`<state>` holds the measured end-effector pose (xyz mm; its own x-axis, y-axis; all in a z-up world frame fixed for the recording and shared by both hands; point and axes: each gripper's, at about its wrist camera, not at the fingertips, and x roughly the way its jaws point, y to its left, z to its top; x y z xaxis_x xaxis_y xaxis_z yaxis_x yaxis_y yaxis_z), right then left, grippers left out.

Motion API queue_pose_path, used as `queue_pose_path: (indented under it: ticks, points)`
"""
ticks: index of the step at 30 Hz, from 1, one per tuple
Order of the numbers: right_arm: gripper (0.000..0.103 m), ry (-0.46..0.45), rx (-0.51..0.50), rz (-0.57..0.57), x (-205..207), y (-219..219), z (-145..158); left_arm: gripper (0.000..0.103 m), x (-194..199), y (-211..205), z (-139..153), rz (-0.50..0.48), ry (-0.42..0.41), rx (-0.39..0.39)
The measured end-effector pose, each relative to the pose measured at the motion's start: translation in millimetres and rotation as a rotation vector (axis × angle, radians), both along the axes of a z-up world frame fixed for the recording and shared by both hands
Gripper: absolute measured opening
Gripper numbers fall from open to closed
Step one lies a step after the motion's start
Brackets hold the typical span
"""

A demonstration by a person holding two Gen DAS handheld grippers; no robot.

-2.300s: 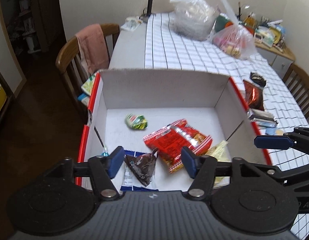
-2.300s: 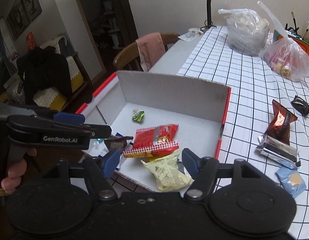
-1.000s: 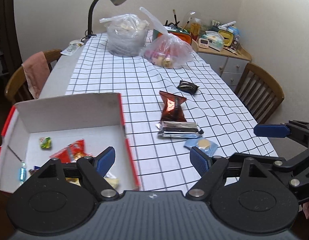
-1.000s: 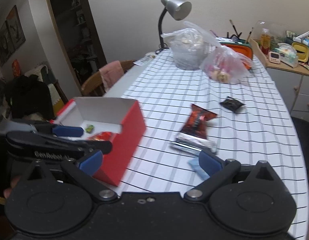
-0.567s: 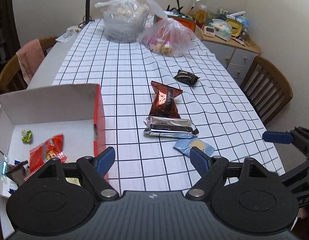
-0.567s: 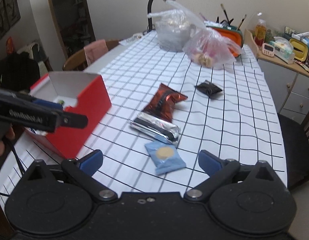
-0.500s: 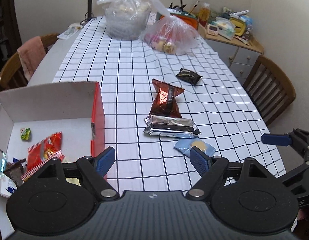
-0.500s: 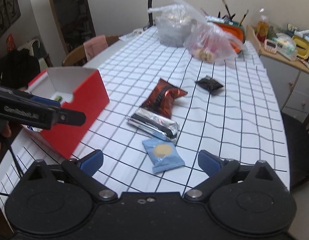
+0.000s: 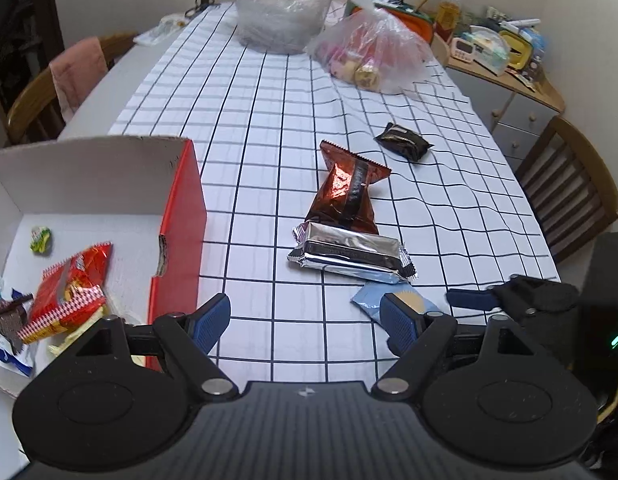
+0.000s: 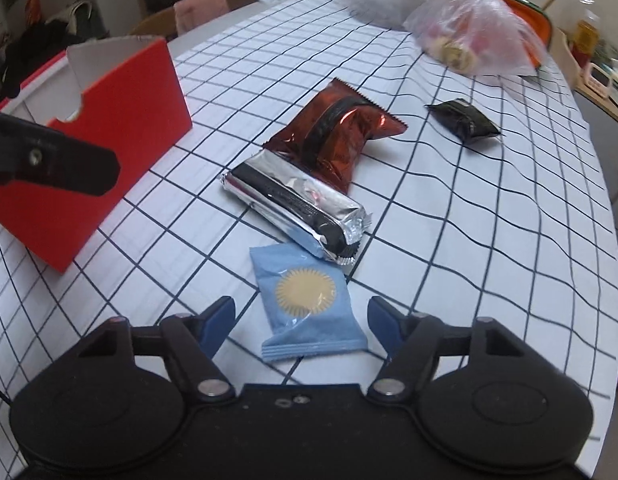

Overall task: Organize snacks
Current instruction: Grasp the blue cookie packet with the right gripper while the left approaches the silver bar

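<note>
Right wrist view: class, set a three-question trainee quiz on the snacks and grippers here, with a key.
1. True or false: the light blue packet lies between the right gripper fingers.
2. Which wrapper overlaps the blue packet's far corner? A silver foil bar; B small black packet; C red-brown foil pouch.
3. Fill in: the red box stands on the ____ side of this view.

Key: 1 true; its jaws are closing, pads not yet touching. 2 A. 3 left.
</note>
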<state>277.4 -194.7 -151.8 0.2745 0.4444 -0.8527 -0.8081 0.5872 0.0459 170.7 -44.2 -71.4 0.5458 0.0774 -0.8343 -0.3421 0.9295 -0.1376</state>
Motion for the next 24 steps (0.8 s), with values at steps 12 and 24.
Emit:
queue_pose_path:
  ticks: [12, 24]
  points:
    - [0.062, 0.012, -0.045, 0.064, 5.5, 5.7, -12.6, 0.082, 46.8, 21.0, -25.4, 0.143, 0.121, -0.211]
    - [0.044, 0.049, 0.01, 0.045, 6.9, -15.0, -1.7, 0.082, 95.8, 28.8, -55.6, 0.344, 0.211, -0.364]
